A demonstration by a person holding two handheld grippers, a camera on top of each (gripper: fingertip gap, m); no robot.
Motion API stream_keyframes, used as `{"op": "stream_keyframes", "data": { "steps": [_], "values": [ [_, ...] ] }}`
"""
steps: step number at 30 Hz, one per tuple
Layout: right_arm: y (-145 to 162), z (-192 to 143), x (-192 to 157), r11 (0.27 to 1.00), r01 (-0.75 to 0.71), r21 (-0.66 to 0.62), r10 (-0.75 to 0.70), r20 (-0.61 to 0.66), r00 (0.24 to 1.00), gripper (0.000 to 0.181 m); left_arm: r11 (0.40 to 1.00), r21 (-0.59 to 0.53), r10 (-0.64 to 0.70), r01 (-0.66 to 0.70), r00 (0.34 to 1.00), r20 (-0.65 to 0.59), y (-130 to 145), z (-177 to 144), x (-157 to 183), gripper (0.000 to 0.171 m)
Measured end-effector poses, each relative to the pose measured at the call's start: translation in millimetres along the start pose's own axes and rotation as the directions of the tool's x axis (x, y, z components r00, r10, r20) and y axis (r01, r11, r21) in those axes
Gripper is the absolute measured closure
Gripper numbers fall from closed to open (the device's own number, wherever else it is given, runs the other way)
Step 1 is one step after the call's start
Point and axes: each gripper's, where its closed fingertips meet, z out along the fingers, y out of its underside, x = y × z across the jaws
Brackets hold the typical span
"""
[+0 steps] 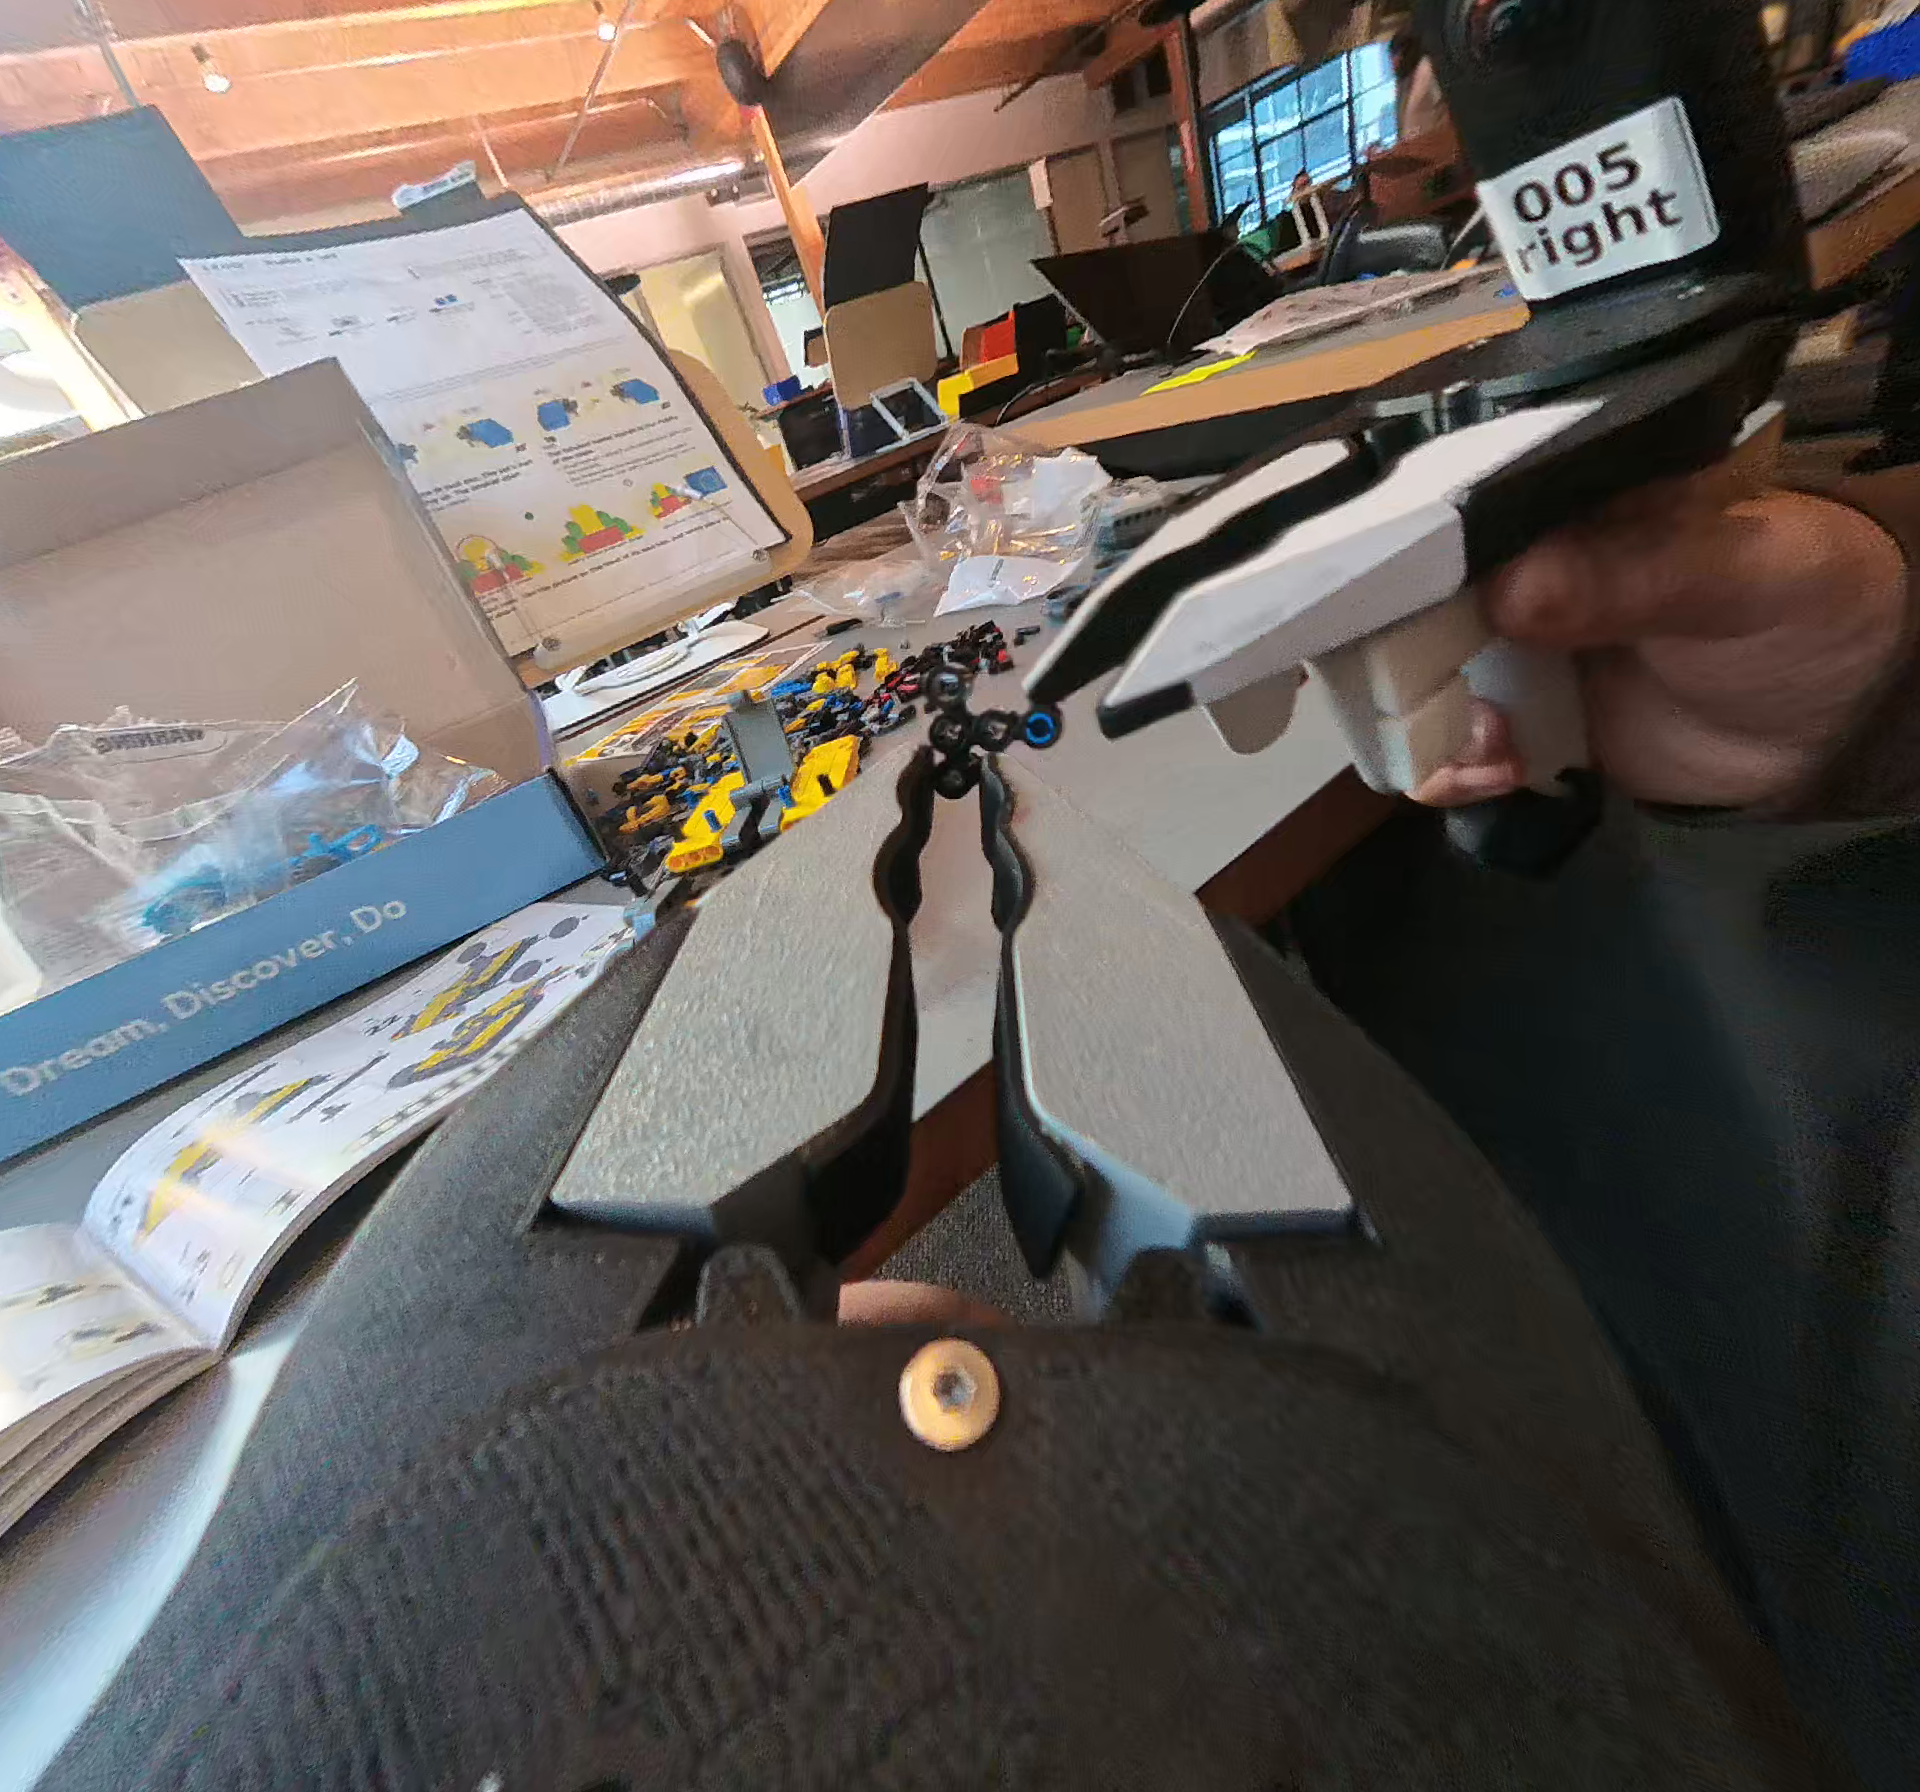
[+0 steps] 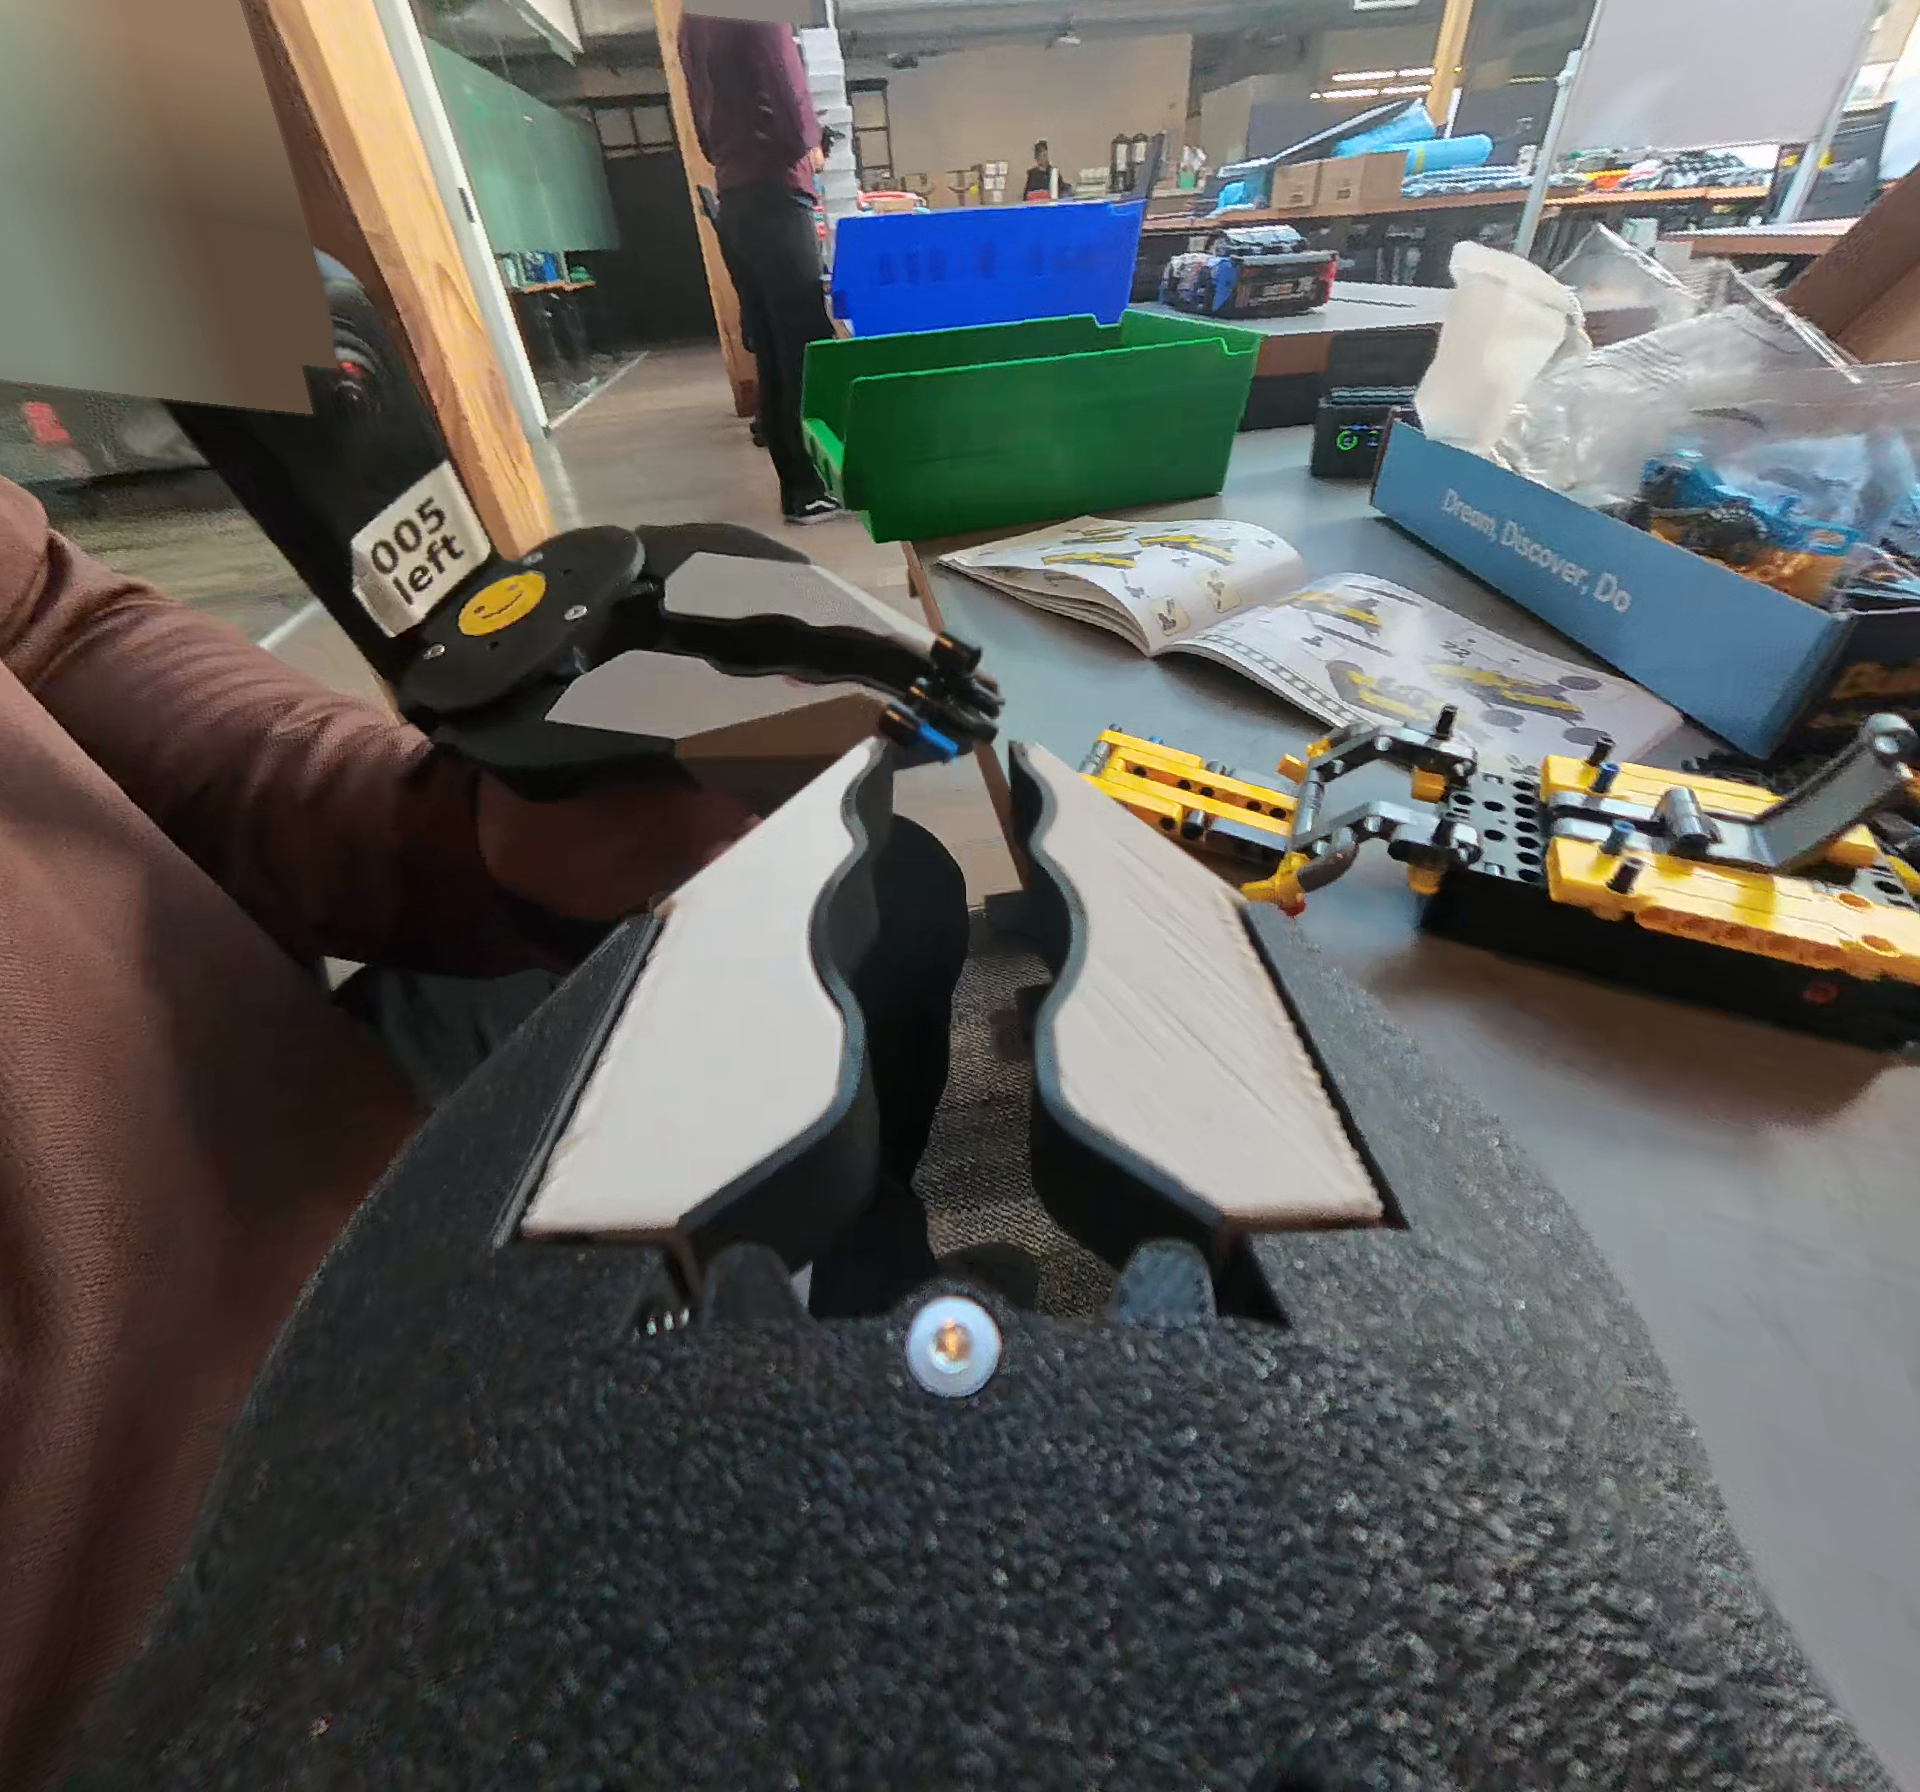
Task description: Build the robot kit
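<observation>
Black connector piece (image 1: pixel 961 729) with a blue pin, clamped in the left hand-held gripper (image 1: pixel 954 786) above the counter (image 1: pixel 1174 797) edge.

The left hand-held gripper's fingers are pinching nearly closed on the piece. The right hand-held gripper (image 2: pixel 945 766) is standing partly open and holding nothing, its fingertips (image 1: pixel 1049 693) sitting just beside the blue pin. A hand (image 1: pixel 1714 651) is gripping its handle, tilted downward. A yellow brick model (image 2: pixel 1558 849) and an open booklet (image 2: pixel 1247 620) are lying on the counter.

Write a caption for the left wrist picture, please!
Left hand-held gripper pinches a small black brick piece while the right hand-held gripper reaches in.
</observation>
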Motion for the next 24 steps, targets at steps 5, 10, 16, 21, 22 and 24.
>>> {"op": "stream_keyframes", "data": {
  "steps": [5,10,16,21,22,24],
  "values": [
    [13,-13,8,0.998,-0.051,-0.036,0.049,-0.064,0.997,0.163,0.997,0.020,-0.078,0.079,0.996,-0.052,-2,12,2,0.165],
    [8,-19,7,0.997,-0.070,-0.024,0.069,-0.024,0.997,0.161,0.983,-0.007,-0.183,0.183,0.980,-0.083,3,16,3,0.165],
    [3,-16,23,0.995,-0.104,-0.001,0.104,0.002,0.995,0.159,0.965,-0.021,-0.261,0.261,0.960,-0.098,18,14,-10,0.165],
    [-36,-9,84,0.995,0.087,0.042,-0.081,-0.138,0.987,0.162,0.940,0.031,-0.339,0.339,0.941,-0.023,23,-2,-56,0.166],
    [-41,-4,100,0.993,0.117,0.035,-0.109,-0.172,0.979,0.162,0.932,0.023,-0.362,0.362,0.932,0.005,30,-6,-64,0.166],
    [-51,12,127,0.992,0.125,0.023,-0.118,-0.196,0.974,0.162,0.900,0.042,-0.435,0.434,0.900,0.018,31,-15,-77,0.165]
  ]
}}
